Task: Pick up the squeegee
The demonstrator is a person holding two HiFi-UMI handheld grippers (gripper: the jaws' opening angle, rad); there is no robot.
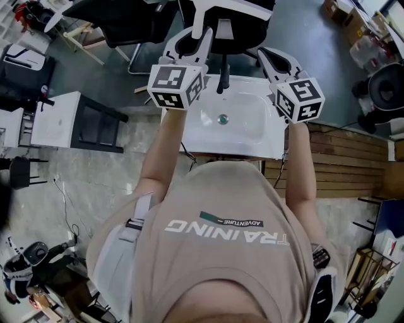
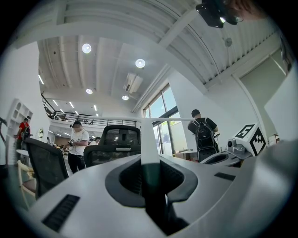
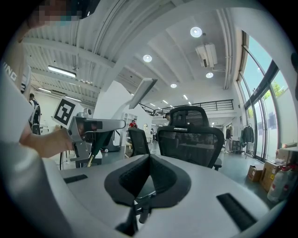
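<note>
My left gripper [image 1: 203, 36] is shut on the squeegee [image 1: 218, 11] and holds it in the air above the white sink [image 1: 249, 135]. In the left gripper view the squeegee [image 2: 150, 139] stands upright between the jaws, dark green handle low, white stem above, and a long white blade across the top. From the right gripper view I see the left gripper [image 3: 95, 128] with the squeegee's white blade [image 3: 142, 93] rising above it and the green handle hanging below. My right gripper [image 1: 273, 58] hovers beside it over the sink, jaws shut with nothing in them [image 3: 150, 157].
A black faucet [image 1: 222, 79] stands at the sink's far rim. A black office chair [image 1: 237, 35] is just beyond the sink. Wooden slats [image 1: 341, 158] lie to the right and a dark cabinet [image 1: 95, 123] to the left. People stand farther off [image 2: 205, 132].
</note>
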